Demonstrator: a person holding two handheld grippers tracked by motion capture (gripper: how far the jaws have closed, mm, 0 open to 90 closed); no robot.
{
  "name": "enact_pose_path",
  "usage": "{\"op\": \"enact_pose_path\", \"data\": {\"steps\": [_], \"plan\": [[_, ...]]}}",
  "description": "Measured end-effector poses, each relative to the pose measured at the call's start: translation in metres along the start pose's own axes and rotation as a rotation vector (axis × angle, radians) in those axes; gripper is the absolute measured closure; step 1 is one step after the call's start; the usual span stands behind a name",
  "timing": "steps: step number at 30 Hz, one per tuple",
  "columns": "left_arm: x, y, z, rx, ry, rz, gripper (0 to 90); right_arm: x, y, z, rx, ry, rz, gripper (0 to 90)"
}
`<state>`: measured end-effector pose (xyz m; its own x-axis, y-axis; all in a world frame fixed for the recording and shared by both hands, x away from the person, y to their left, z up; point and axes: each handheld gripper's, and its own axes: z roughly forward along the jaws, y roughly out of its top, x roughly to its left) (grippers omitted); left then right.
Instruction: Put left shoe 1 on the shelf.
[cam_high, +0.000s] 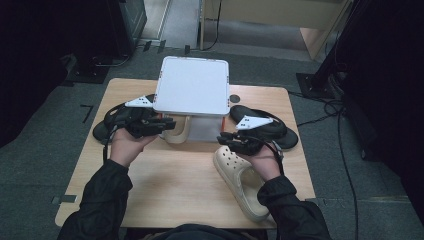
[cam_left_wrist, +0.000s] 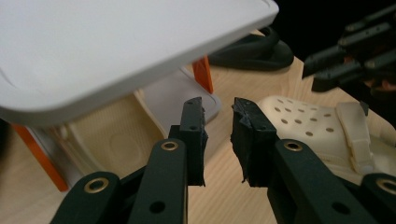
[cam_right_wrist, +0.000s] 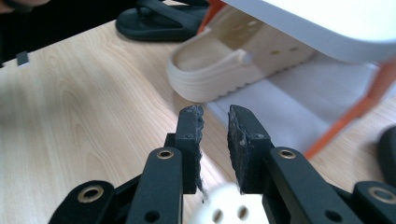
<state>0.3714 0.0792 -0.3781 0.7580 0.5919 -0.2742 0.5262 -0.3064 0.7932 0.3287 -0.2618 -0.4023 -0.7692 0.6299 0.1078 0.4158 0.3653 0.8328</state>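
We see a light wooden surface (cam_high: 190, 180) carrying a white two-tier shoe rack with orange legs (cam_high: 192, 85) at its far middle. One cream-coloured perforated foam clog (cam_high: 177, 131) sits on the rack's lower shelf, its heel sticking out toward us, just beside our left tool (cam_high: 170, 125). In the left gripper view that tool (cam_left_wrist: 218, 135) shows its black jaws a narrow gap apart with nothing between them, so it is released; the clog under the shelf (cam_left_wrist: 112, 135) lies just beyond its left jaw.

The second cream clog (cam_high: 242, 182) lies on the surface at the near right, toe pointing toward the rack. Our right tool (cam_high: 225, 139) hovers right above that toe. In the right gripper view the tool (cam_right_wrist: 215, 140) is likewise slightly parted and empty, with the perforated toe (cam_right_wrist: 224, 210) directly below the jaws; whether they touch it we cannot tell.

Two black flip-flop sandals flank the rack: one at the left (cam_high: 102, 131), one at the right (cam_high: 270, 129).
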Motion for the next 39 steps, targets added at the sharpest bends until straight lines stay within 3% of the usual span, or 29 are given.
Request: {"op": "enact_pose_path", "data": {"steps": [6,10,13,18,19,25,30,39], "plan": [[-0.013,-0.026,0.014,0.009,0.005,-0.012,74.7,-0.015,-0.020,-0.008,0.002,-0.025,0.036,74.4],[-0.017,-0.033,0.022,0.026,-0.005,-0.012,75.0,-0.021,-0.030,-0.013,0.013,-0.038,0.050,74.2],[-0.020,-0.036,0.031,0.025,-0.023,-0.016,75.1,-0.025,-0.038,-0.018,0.009,-0.053,0.060,74.2],[-0.026,-0.041,0.046,0.048,-0.039,-0.001,75.3,-0.028,-0.044,-0.022,0.048,-0.080,0.059,74.0],[-0.026,-0.041,0.049,0.055,-0.042,0.004,75.3,-0.028,-0.047,-0.023,0.032,-0.084,0.057,74.0],[-0.031,-0.045,0.065,0.075,-0.054,0.018,75.3,-0.031,-0.063,-0.031,0.043,-0.106,0.100,73.9],[-0.036,-0.045,0.080,0.092,-0.107,0.024,75.2,-0.032,-0.079,-0.043,0.047,-0.135,0.117,73.7],[-0.046,-0.046,0.100,0.123,-0.132,0.052,74.9,-0.034,-0.099,-0.055,0.099,-0.167,0.150,73.3]]}}
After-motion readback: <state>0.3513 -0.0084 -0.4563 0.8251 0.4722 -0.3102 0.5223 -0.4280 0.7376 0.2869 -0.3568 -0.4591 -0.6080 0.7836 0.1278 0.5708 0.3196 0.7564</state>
